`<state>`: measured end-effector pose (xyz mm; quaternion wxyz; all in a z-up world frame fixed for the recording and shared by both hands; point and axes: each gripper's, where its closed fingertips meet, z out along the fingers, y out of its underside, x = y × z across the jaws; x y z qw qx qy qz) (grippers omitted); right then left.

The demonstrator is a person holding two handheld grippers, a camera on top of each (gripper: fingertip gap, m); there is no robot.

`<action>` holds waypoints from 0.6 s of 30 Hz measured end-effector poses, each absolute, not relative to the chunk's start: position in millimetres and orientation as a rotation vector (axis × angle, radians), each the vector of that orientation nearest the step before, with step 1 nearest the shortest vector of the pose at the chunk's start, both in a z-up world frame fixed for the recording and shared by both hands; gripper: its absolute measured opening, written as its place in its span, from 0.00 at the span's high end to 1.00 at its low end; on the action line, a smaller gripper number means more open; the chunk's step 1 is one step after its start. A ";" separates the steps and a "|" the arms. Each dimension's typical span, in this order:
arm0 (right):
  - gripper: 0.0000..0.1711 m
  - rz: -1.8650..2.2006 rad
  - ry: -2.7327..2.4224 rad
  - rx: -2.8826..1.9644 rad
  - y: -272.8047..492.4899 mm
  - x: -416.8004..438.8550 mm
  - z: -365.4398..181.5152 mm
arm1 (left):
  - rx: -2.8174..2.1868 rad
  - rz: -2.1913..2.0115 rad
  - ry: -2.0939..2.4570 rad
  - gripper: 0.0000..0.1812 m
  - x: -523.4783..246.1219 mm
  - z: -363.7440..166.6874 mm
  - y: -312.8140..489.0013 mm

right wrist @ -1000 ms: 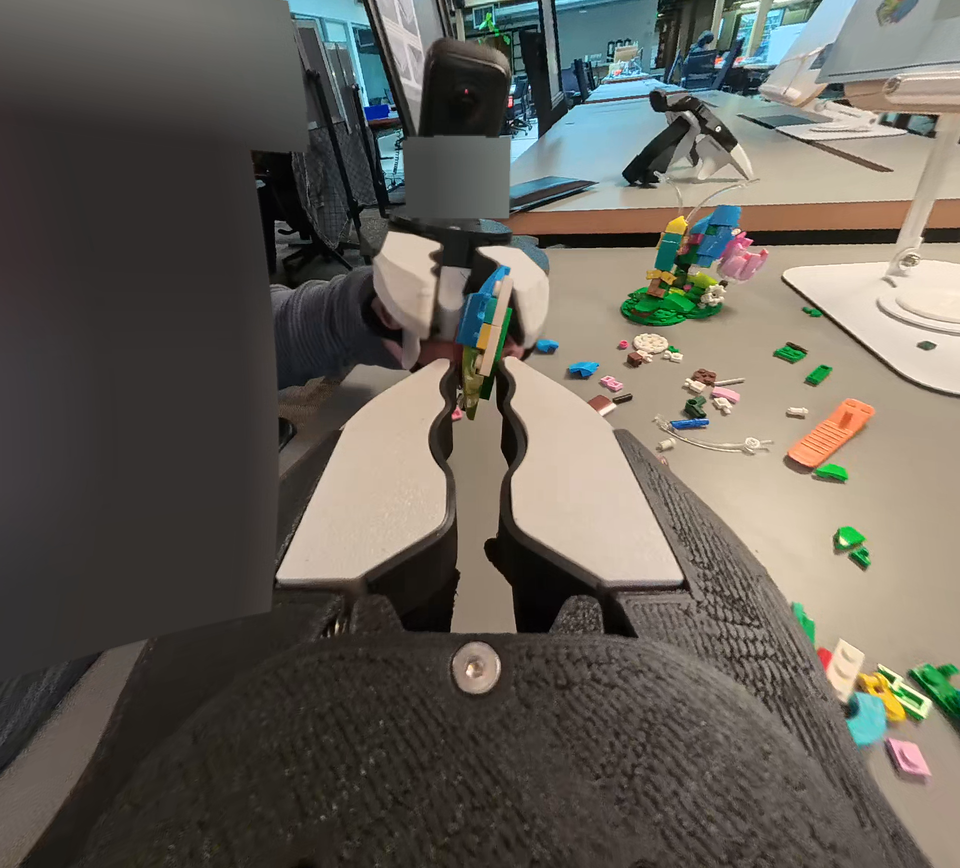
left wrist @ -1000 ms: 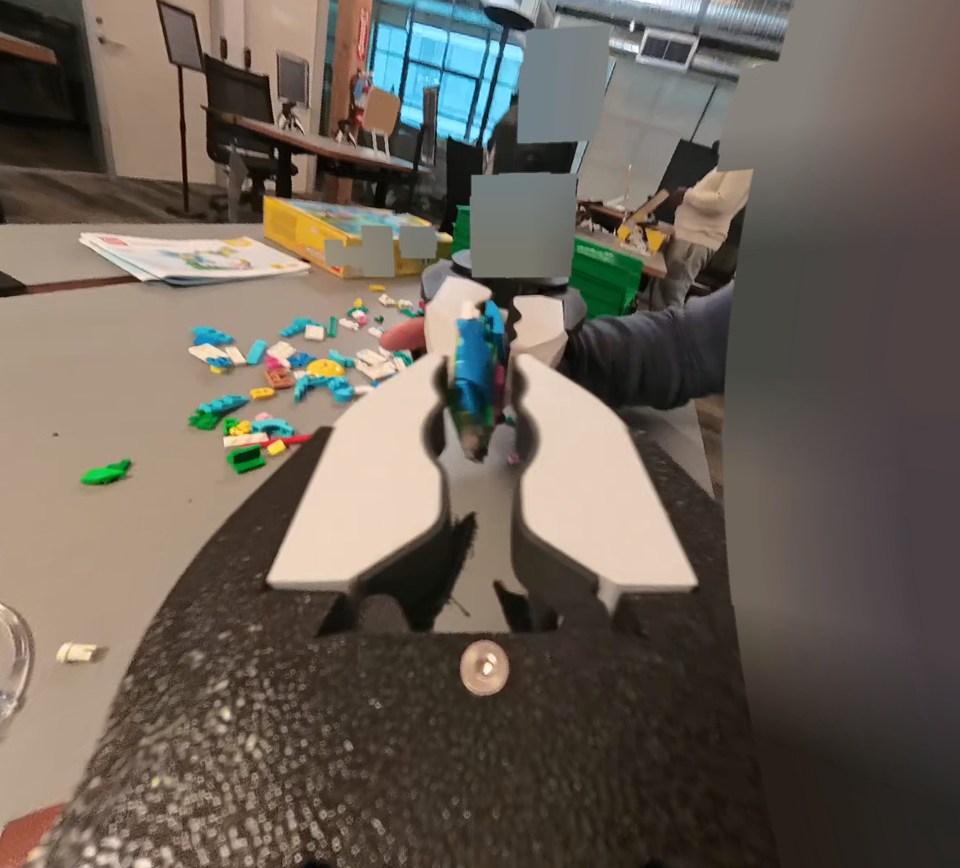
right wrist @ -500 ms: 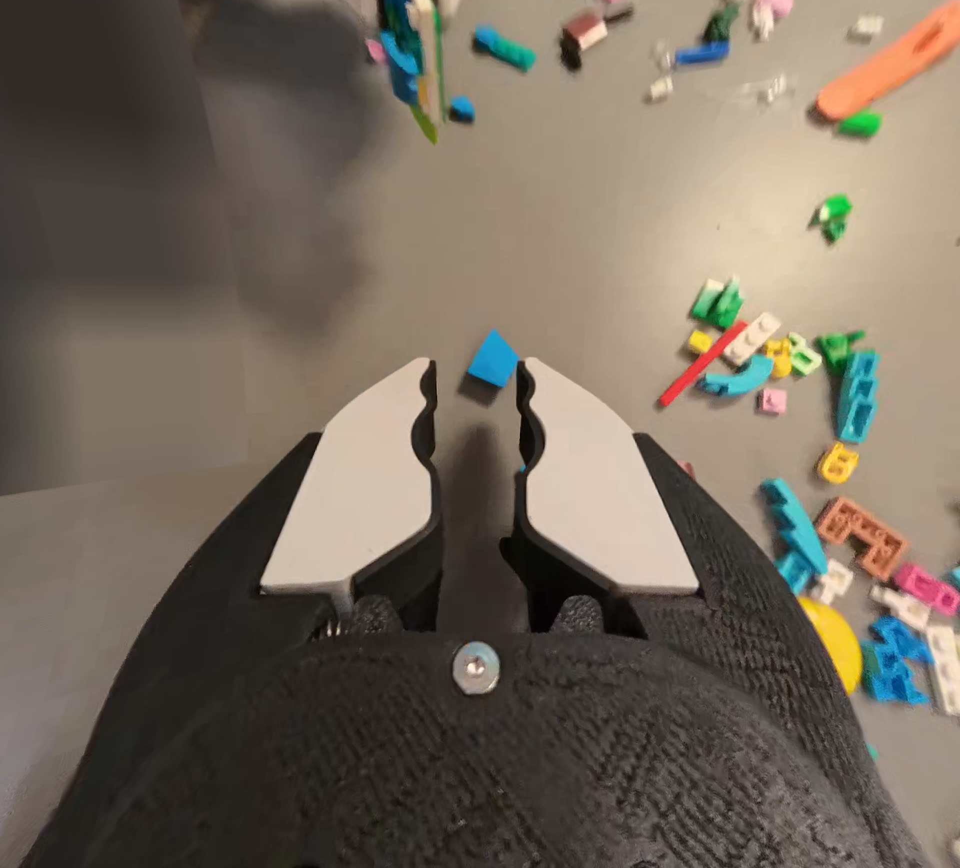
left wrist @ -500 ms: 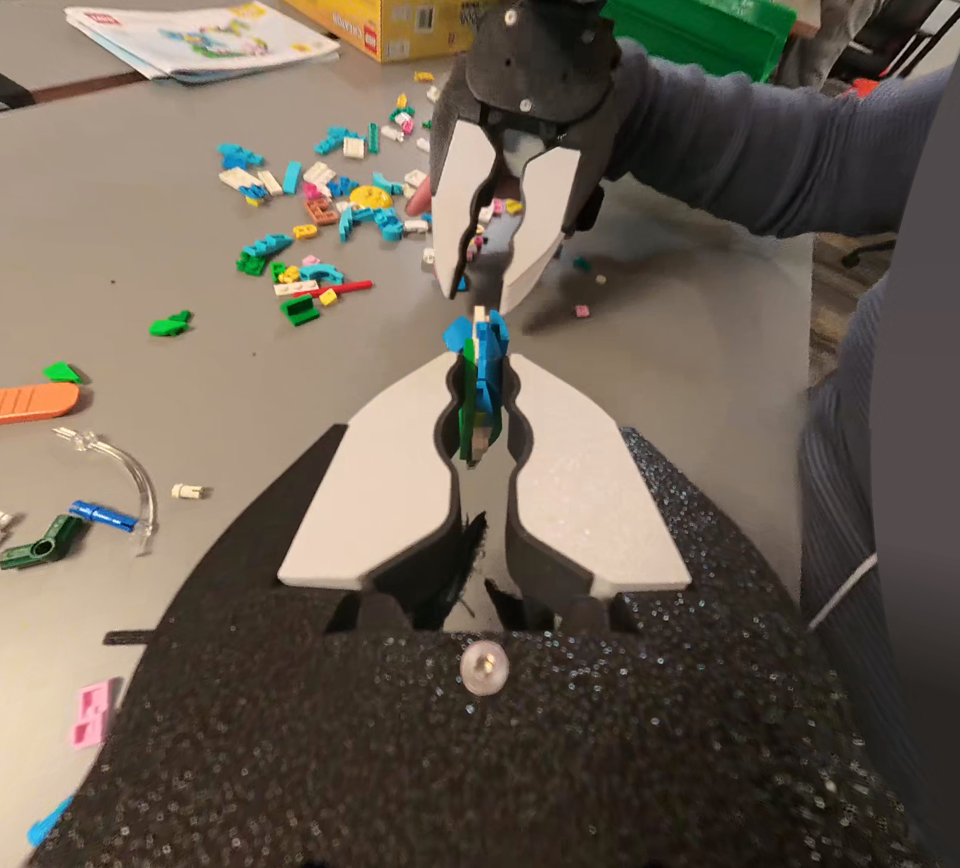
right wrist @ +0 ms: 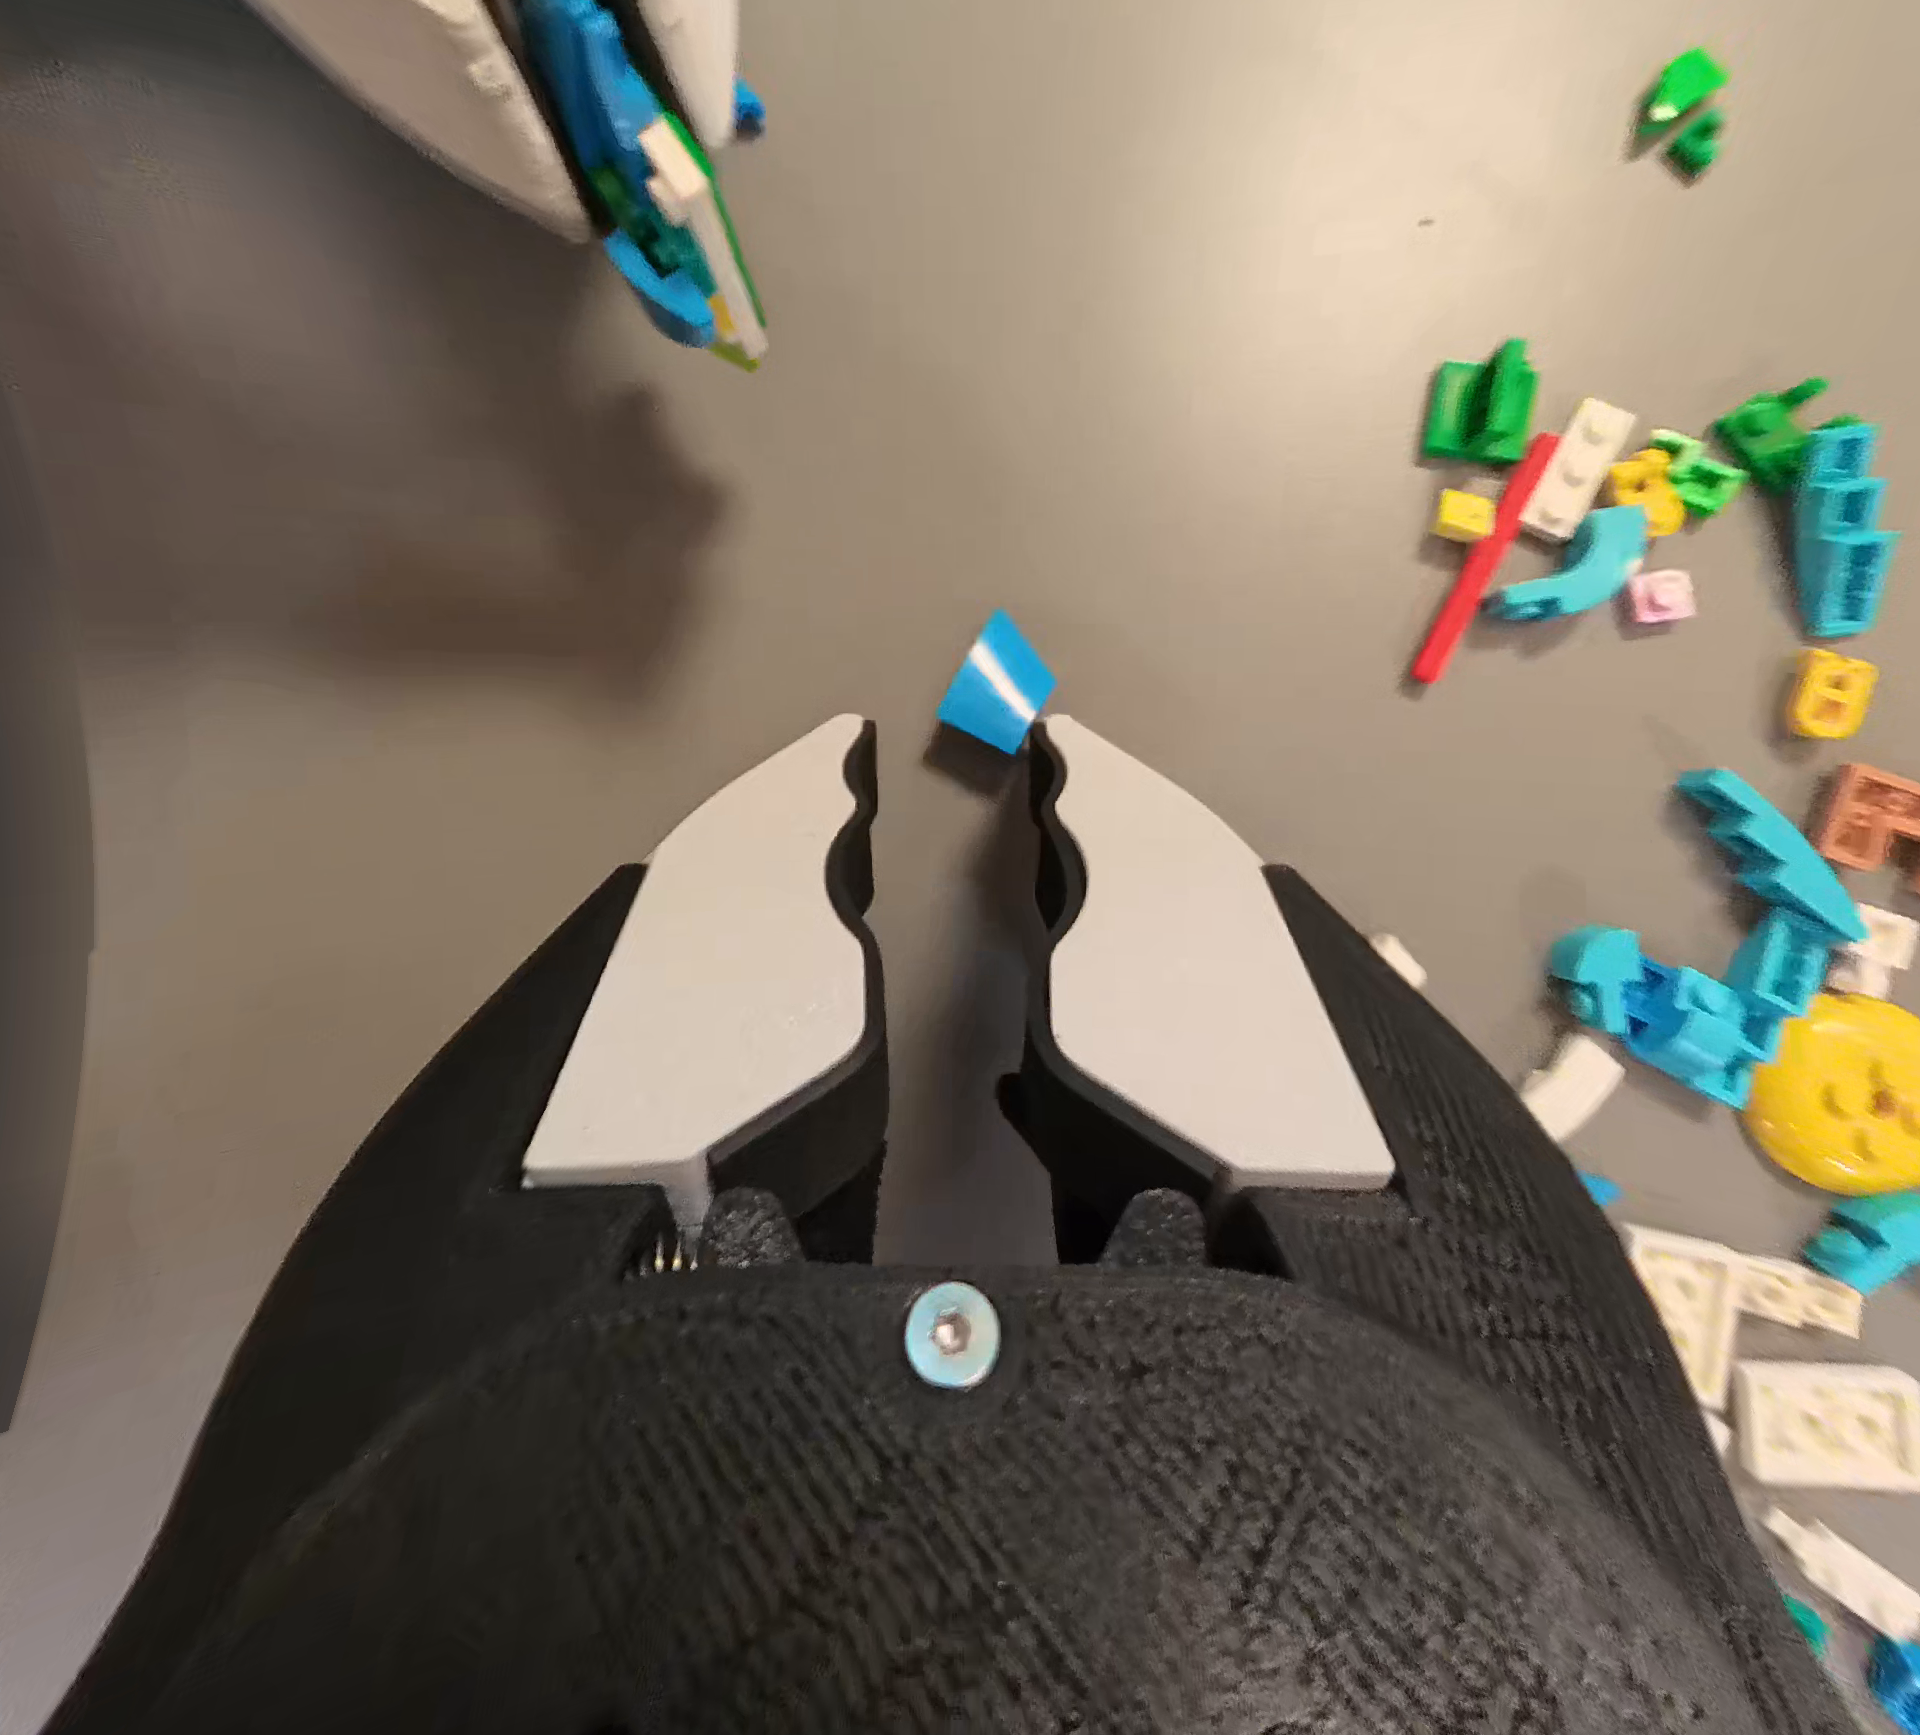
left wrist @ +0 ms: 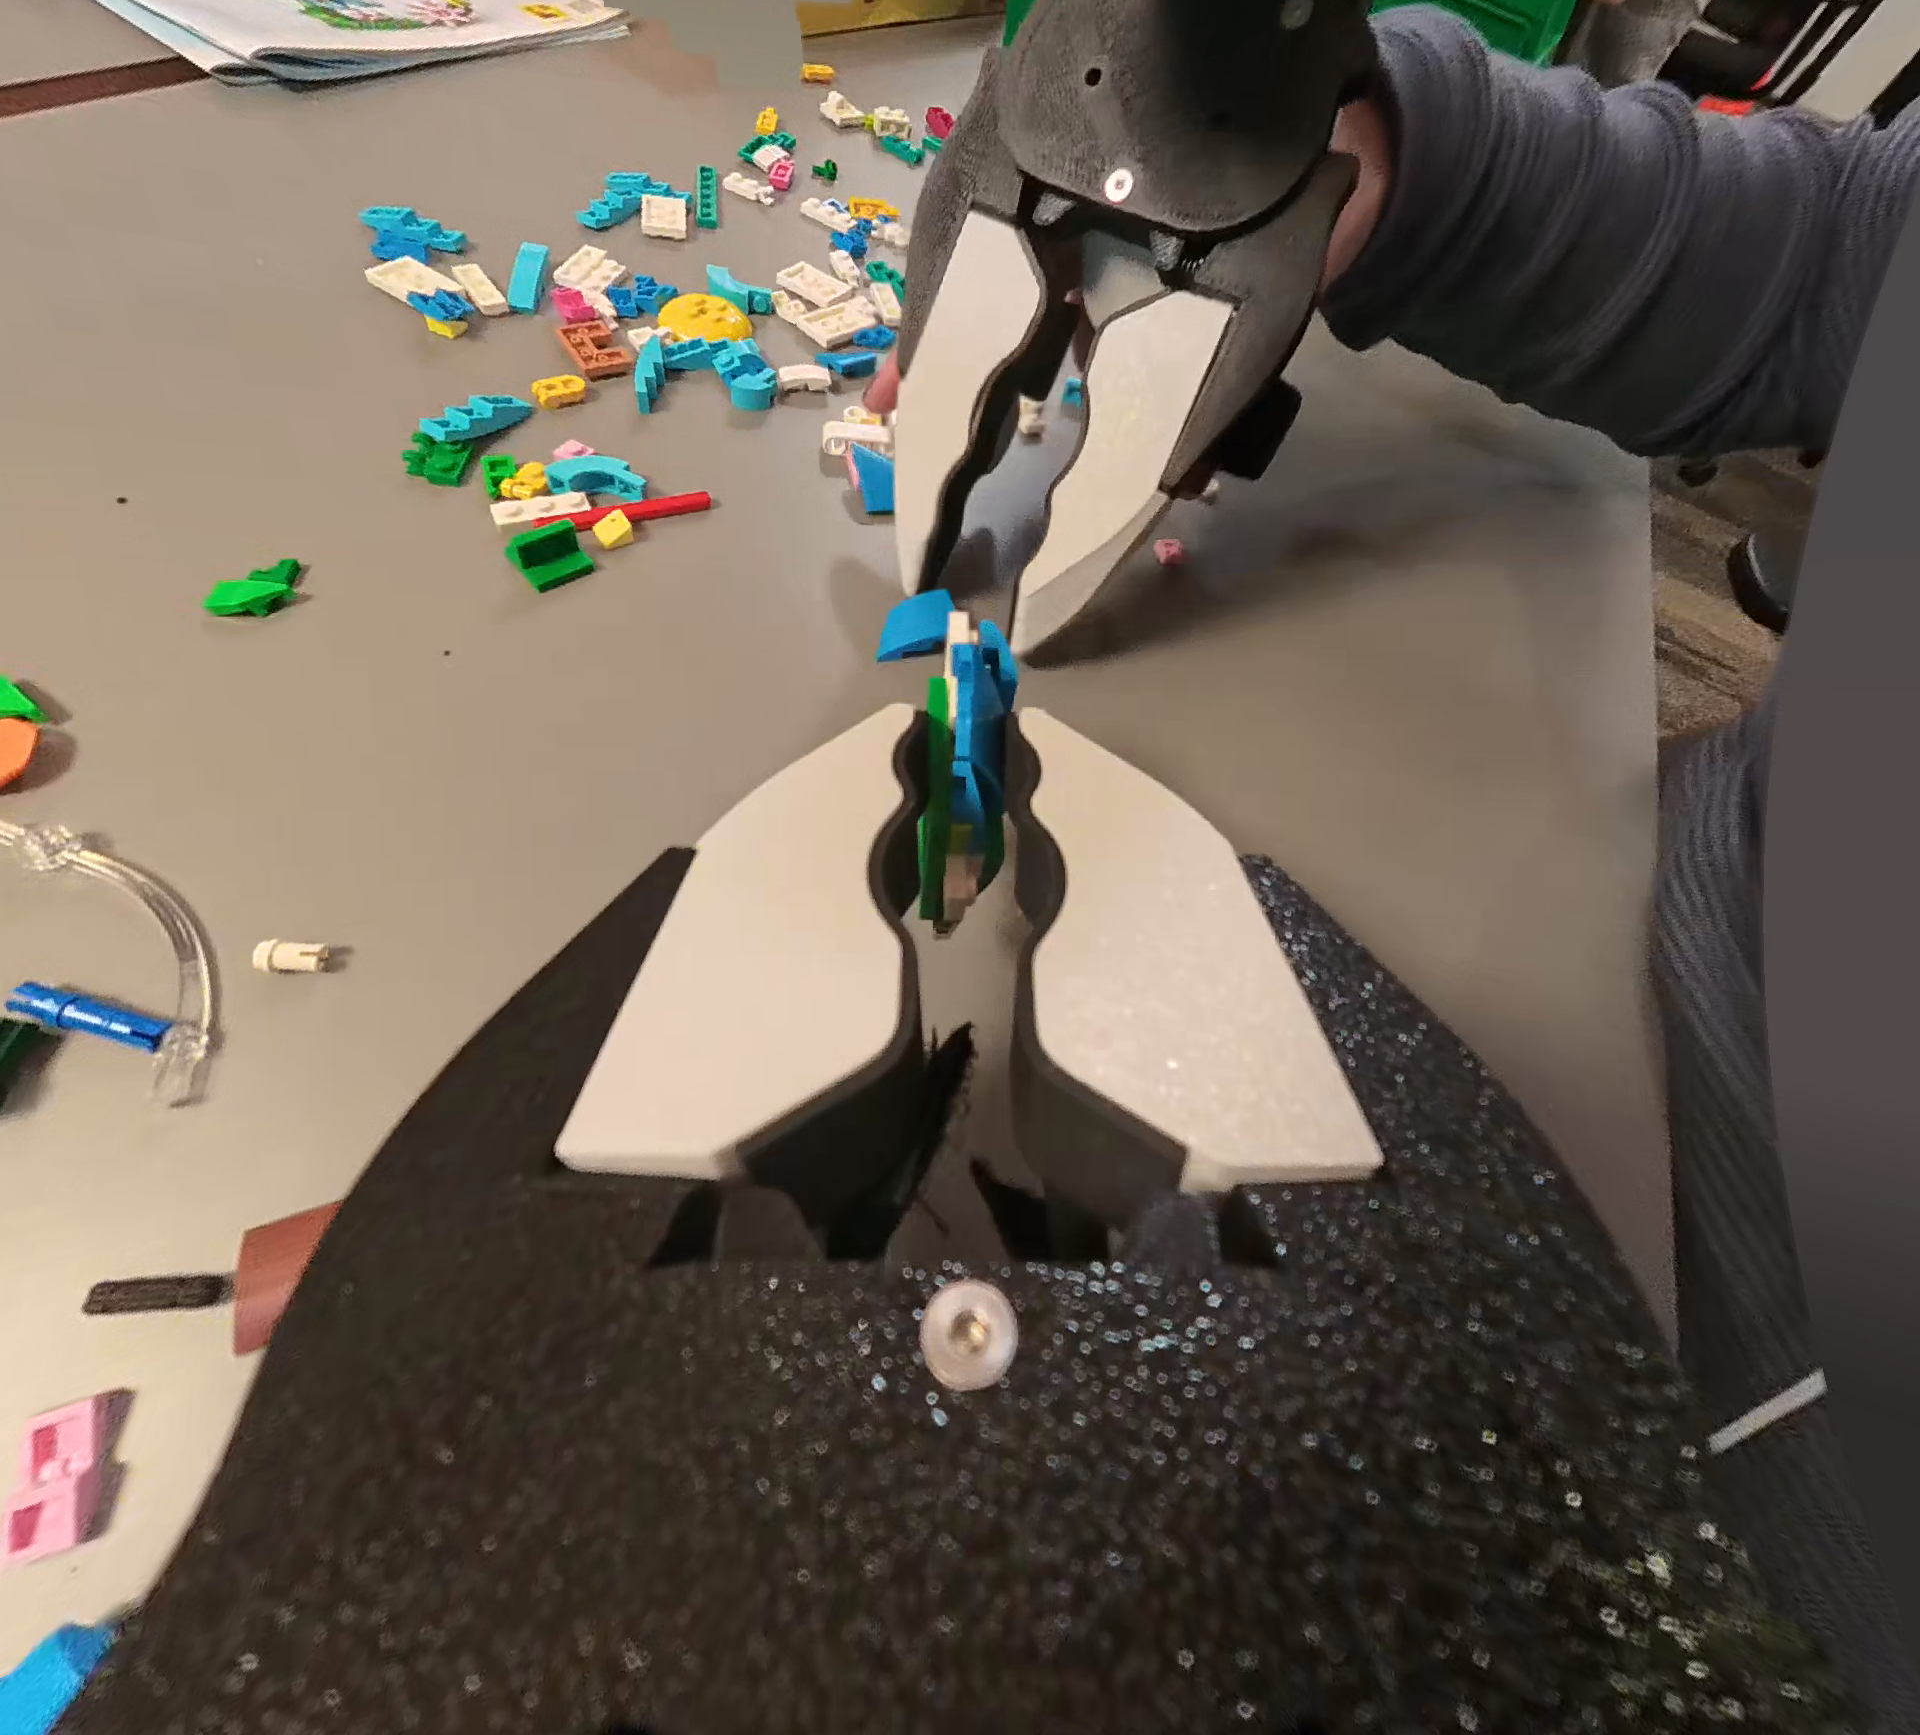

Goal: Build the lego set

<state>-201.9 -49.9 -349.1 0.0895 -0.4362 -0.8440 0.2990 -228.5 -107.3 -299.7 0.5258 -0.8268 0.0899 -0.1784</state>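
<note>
I have the left gripper [left wrist: 958,729] with its jaws pinching the flat blue, green and white brick sub-assembly [left wrist: 966,781], held edge-on above the grey table [left wrist: 416,750] so its long axis runs straight out along the fingers. My right gripper [right wrist: 951,724] points steeply down at the table, jaws spread a little and empty. The small blue sloped wedge brick [right wrist: 995,686] lies on the table just ahead of the right fingertips, nearly centred on the gap but leaning toward the right-hand finger. It sits skewed, its narrow end pointing away from the jaws. In the left wrist view the wedge [left wrist: 914,627] shows just beyond the sub-assembly's tip. The right gripper is plainly the nearer one, so I judge the wedge is its pick. The loose bricks [right wrist: 1662,522] lie well off to the wedge's right.
</note>
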 end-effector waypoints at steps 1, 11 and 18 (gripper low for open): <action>0.85 0.893 -2.522 -1.290 -51.1 -200.9 -348.4 | -1.973 -0.435 0.210 0.93 -227.9 -300.2 -107.9; 0.87 1.038 -2.671 -0.797 -40.4 -208.5 -337.8 | -1.928 -0.597 0.204 0.93 -215.1 -299.0 -115.1; 0.84 1.192 -2.959 -0.792 -42.0 -206.4 -338.2 | -1.928 -0.648 0.215 0.93 -211.0 -298.0 -117.6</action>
